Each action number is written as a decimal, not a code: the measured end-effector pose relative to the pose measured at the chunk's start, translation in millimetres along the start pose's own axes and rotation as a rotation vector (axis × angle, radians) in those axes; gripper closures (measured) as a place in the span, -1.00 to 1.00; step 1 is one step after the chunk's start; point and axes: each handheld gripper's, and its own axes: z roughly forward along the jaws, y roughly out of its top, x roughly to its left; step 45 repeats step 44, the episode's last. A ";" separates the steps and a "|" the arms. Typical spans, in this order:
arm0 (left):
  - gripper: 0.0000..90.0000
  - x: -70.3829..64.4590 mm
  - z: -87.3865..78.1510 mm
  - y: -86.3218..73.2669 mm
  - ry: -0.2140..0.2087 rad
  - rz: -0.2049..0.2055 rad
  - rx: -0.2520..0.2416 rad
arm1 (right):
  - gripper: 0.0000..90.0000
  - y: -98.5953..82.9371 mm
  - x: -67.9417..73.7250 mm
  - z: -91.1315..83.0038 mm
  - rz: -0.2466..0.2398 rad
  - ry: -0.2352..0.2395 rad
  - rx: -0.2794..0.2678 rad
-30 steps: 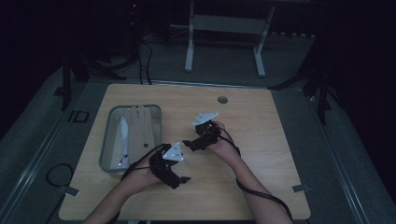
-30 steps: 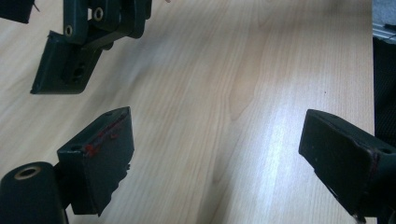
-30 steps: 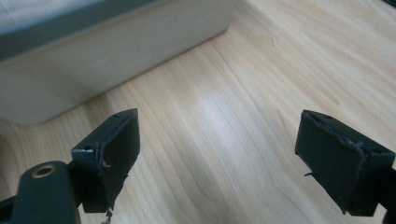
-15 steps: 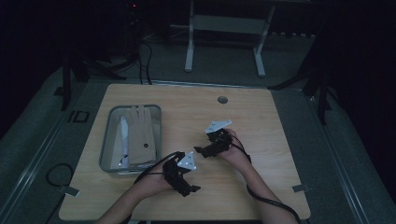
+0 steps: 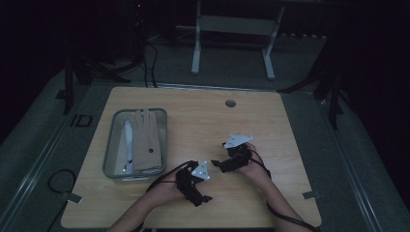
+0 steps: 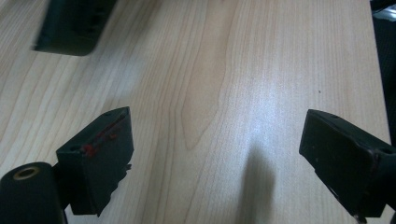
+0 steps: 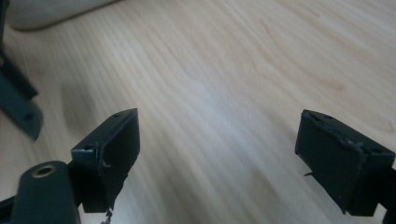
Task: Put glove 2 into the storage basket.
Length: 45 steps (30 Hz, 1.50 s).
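Note:
On the wooden table (image 5: 203, 125) my two grippers sit near the front edge with nothing in them. My left gripper (image 5: 198, 193) is held low at the front centre. In its own view its jaws (image 6: 217, 140) stand wide apart over bare wood. My right gripper (image 5: 220, 164) lies just to the right and a little farther back, pointing left. Its jaws (image 7: 219, 140) are also open over bare wood. A grey tray (image 5: 109, 145) at the left holds a beige glove (image 5: 145, 140) and a white strip (image 5: 128, 140).
A round grommet hole (image 5: 230, 103) sits near the table's far edge. Black cables trail from both grippers past the forearms. Part of my left gripper (image 7: 18, 102) shows at the left of the right gripper view. The tray's corner (image 7: 46, 11) lies beyond it.
Both grippers have pulled back toward the front edge and slightly to the right. Their jaws have stayed open and hold nothing.

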 end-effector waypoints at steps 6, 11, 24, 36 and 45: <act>-0.79 -0.1 2.8 -1.9 -0.019 -0.003 -0.003 | -0.70 -16.8 1.3 -6.7 -0.008 0.002 0.012; -0.79 -0.6 5.2 -2.7 -0.033 -0.002 -0.015 | -0.70 -27.3 1.5 -12.4 -0.001 0.006 -0.007; -0.79 -0.1 8.4 -4.5 -0.031 -0.005 -0.028 | -0.70 -41.6 1.9 -26.4 0.013 0.005 -0.025; -0.79 0.9 9.3 -6.5 -0.029 -0.012 -0.041 | -0.70 -44.0 -1.6 -26.3 0.038 -0.015 -0.032; -0.79 1.0 9.5 -6.5 -0.032 -0.014 -0.051 | -0.70 -44.6 -2.0 -26.0 0.036 -0.018 -0.028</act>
